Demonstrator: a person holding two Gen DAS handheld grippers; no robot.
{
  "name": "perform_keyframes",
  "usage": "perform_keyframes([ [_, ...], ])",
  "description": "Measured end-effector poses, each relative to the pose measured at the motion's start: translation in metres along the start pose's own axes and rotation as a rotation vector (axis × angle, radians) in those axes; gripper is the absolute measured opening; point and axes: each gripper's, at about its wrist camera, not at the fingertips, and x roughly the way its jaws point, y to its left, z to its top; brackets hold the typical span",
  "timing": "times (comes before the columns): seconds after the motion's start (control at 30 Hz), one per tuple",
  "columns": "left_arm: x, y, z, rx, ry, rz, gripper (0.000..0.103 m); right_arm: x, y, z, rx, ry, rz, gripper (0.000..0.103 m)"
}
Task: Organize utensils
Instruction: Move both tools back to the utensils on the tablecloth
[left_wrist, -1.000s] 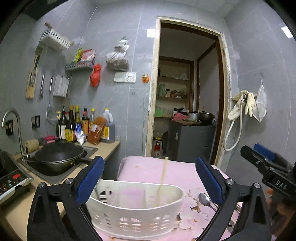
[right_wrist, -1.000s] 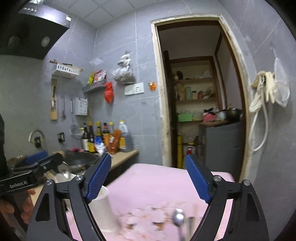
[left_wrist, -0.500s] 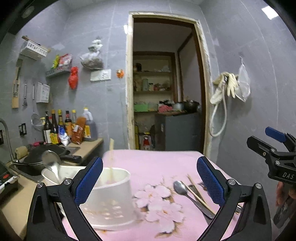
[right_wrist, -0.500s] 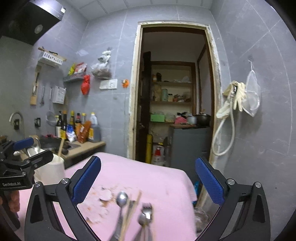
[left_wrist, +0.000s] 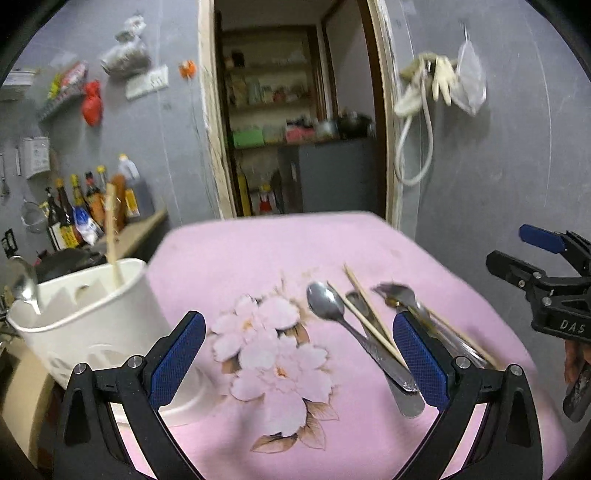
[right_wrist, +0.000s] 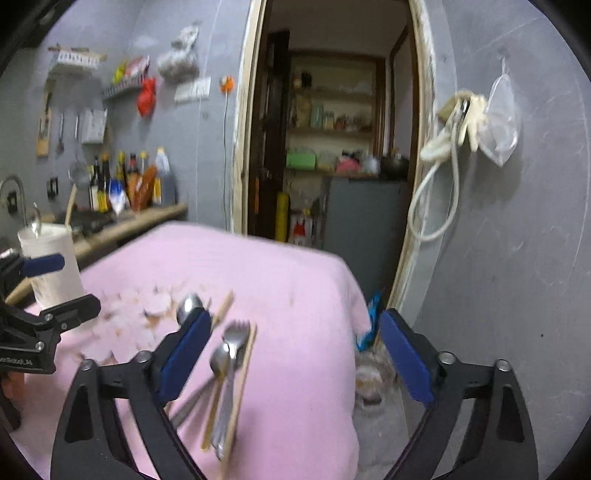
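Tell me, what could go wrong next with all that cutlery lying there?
The spoons, fork and chopsticks lie overlapped in one pile, so tongs closing on one may drag or scatter the rest. In the right view the pile lies near the table's edge, so a nudged piece might slide off. The holder stands at the opposite edge, and a bump could tip it.

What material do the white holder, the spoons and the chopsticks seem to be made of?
White holder: probably plastic, matte and thin-walled. Spoons: apparently polished metal, grey with bright reflections. Chopsticks: likely wood or bamboo, pale tan and dull.
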Motion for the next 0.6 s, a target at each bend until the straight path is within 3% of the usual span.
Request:
perform_keyframes([
  [0.2, 0.033, -0.002, 0.004, -0.002, 0.114, -0.007, 0.098, 0.034, -0.002, -0.01, -0.014, 0.173, 0.055, 0.055],
  [0.3, 0.047, -0.002, 0.006, 0.005, 0.151, -0.015, 0.09, 0.046, -0.001, -0.014, -0.019, 0.227, 0.091, 0.045],
  [0.5, 0.081, 0.005, 0.01, -0.032, 0.236, -0.048, 0.065, 0.058, 0.007, -0.017, -0.05, 0.274, 0.131, 0.037],
  [0.57, 0.093, 0.008, 0.011, -0.051, 0.266, -0.059, 0.048, 0.062, 0.009, -0.017, -0.055, 0.291, 0.146, 0.034],
  [0.6, 0.1, 0.011, 0.011, -0.068, 0.289, -0.07, 0.045, 0.063, 0.01, -0.017, -0.06, 0.299, 0.152, 0.03],
])
